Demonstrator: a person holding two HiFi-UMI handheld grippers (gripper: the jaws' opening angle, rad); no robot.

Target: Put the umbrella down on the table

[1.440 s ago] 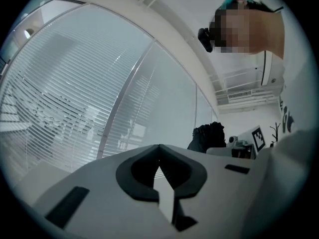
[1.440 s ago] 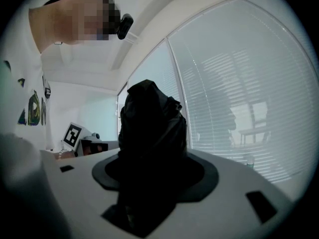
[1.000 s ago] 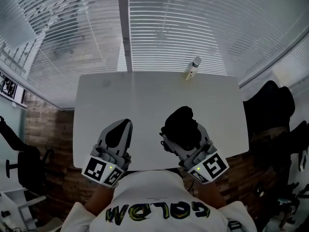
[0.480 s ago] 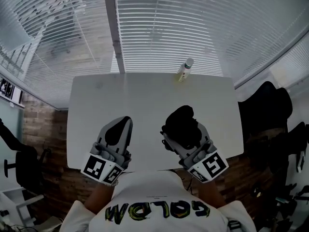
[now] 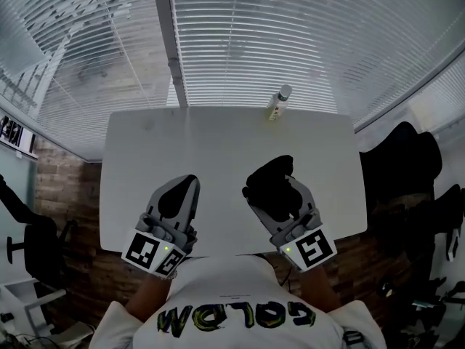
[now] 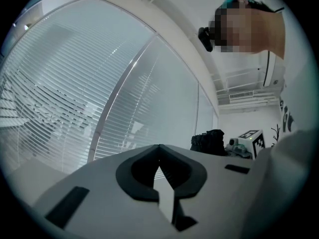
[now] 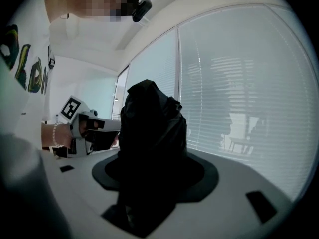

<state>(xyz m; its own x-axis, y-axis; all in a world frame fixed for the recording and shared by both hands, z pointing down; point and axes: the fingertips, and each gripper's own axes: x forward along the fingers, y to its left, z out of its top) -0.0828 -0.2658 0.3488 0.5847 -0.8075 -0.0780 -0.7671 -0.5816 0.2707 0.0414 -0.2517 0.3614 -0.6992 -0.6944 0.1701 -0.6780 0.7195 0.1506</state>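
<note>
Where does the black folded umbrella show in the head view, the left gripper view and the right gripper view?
Head view: the umbrella sits right of centre, over the near part of the white table.
Left gripper view: a small dark bundle right of centre, beyond the jaws.
Right gripper view: dead centre, clamped between the jaws.
Shared landmark: the window blinds appear behind it in all three views.

The umbrella [image 5: 272, 185] is creased, matt black cloth. The table [image 5: 218, 144] top is smooth, matt white. The floor [image 5: 69, 187] is brown wood.
</note>
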